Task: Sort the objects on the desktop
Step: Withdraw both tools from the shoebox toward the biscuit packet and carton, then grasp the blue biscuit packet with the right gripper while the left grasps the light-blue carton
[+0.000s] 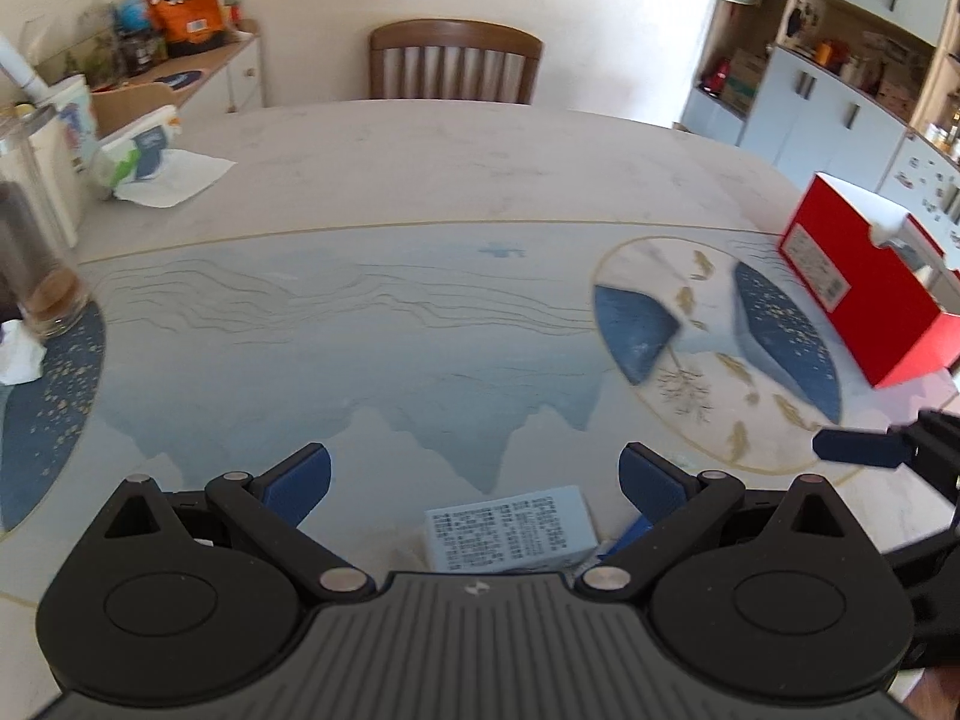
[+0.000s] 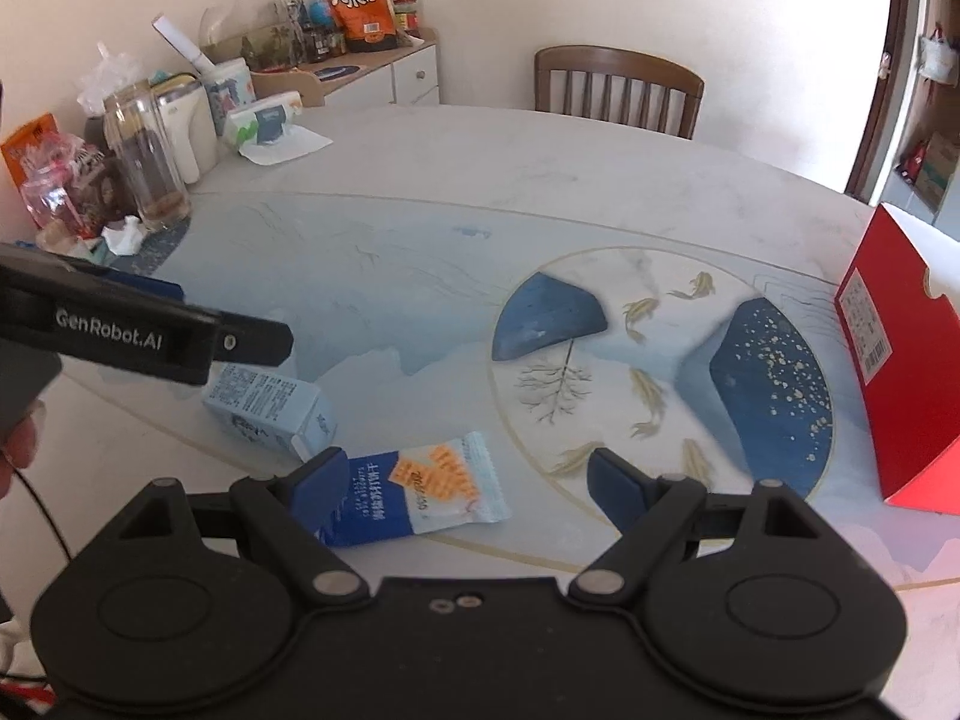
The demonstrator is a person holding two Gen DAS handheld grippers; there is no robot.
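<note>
My left gripper (image 1: 475, 477) hangs wide open over the near table edge. A small light-blue carton (image 1: 510, 531) lies on its side just below, between the fingers, and no pad touches it. In the right wrist view that carton (image 2: 270, 411) lies under the left gripper (image 2: 180, 339). My right gripper (image 2: 469, 474) is open too. A blue, white and orange snack packet (image 2: 429, 489) lies flat between its fingers, close to the left fingertip (image 2: 327, 471), and is not pinched. A red box (image 1: 858, 294) (image 2: 900, 378) stands at the right with its top open.
At the left of the round patterned table (image 2: 420, 276) stand a tall glass jar (image 2: 147, 162), a tissue pack (image 2: 264, 126) and bags. A wooden chair (image 1: 453, 63) is at the far side. A sideboard (image 2: 384, 75) carries an orange snack bag. Cabinets (image 1: 822, 114) line the right wall.
</note>
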